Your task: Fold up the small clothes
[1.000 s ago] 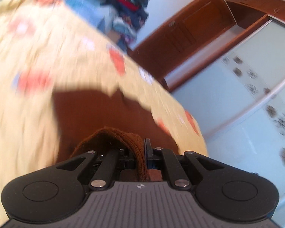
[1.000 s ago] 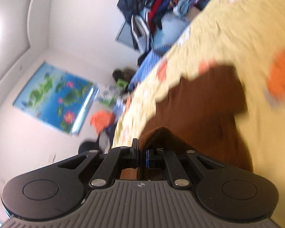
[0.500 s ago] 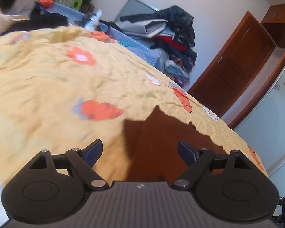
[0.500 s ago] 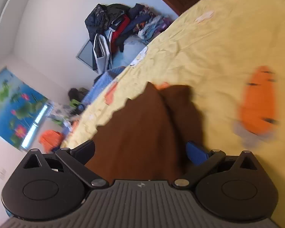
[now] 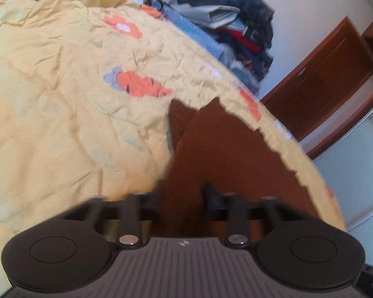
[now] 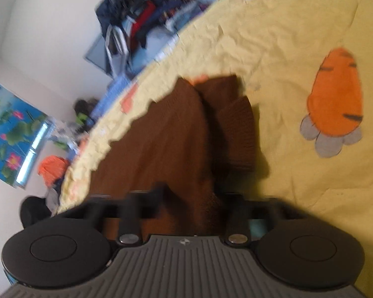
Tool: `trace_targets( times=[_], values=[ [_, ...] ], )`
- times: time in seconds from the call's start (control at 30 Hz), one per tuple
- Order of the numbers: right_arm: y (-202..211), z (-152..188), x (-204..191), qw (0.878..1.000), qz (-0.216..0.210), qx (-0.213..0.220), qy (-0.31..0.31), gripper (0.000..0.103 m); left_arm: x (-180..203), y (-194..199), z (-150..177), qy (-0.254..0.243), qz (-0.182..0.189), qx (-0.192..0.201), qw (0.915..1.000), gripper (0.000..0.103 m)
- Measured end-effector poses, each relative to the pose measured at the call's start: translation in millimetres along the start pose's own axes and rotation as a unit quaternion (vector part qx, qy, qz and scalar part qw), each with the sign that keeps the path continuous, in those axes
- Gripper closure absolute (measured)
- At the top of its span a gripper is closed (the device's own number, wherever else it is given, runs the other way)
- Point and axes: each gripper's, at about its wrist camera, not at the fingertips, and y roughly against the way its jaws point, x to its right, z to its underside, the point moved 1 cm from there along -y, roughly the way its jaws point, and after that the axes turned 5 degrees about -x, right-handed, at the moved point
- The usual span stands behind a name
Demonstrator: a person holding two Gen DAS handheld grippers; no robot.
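A small brown knitted garment [image 5: 226, 149] lies on a yellow bedspread [image 5: 62, 99] printed with orange carrots. In the left wrist view my left gripper [image 5: 182, 198] has its jaws partly closed around a fold of the brown garment, which fills the gap between them. In the right wrist view the same brown garment [image 6: 176, 136] stretches away from my right gripper [image 6: 189, 198], whose jaws are likewise narrowed on the near edge of the fabric. A ribbed cuff [image 6: 238, 134] lies folded on the right side. Both views are motion-blurred.
A heap of clothes [image 5: 238, 32] is piled beyond the far side of the bed, also in the right wrist view [image 6: 141, 22]. A wooden door [image 5: 320, 79] stands at the right. A blue poster [image 6: 10, 129] hangs on the wall.
Both grippers held the brown garment a second ago, opened wide half a second ago, and have now closed in again on its near edge.
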Motion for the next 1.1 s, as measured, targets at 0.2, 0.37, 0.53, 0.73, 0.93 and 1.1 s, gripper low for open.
trace_targets(
  times=[0.2, 0.37, 0.53, 0.73, 0.93, 1.1],
  values=[
    [44.2, 22.0, -1.2, 0.999, -0.045, 0.014, 0.000, 0.083, 0.6, 47.1, 4.3, -0.009, 0.039, -0.014, 0.9991, 0.097],
    [110.1, 73.2, 0.5, 0.995, -0.104, -0.009, 0.011, 0.083, -14.5, 118.5, 33.7, -0.051, 0.066, -0.032, 0.9960, 0.098],
    [131.6, 109.1, 15.0, 0.999, 0.000, -0.026, 0.041, 0.047, -50.9, 128.9, 51.0, -0.093, -0.013, -0.047, 0.9945, 0.096],
    [131.4, 49.0, -14.7, 0.992, 0.022, 0.065, 0.108, 0.019, -24.8, 119.7, -15.1, -0.076, 0.000, 0.043, 0.9962, 0.021],
    [46.8, -10.2, -42.1, 0.981, 0.087, 0.023, 0.170, 0.020, 40.7, 8.9, -44.8, -0.162, -0.048, -0.009, 0.9855, 0.020],
    [1.8, -21.5, -43.7, 0.979, 0.096, -0.004, 0.181, 0.080, 72.6, -61.9, -31.9, -0.246, -0.084, -0.057, 0.9640, 0.078]
  ],
)
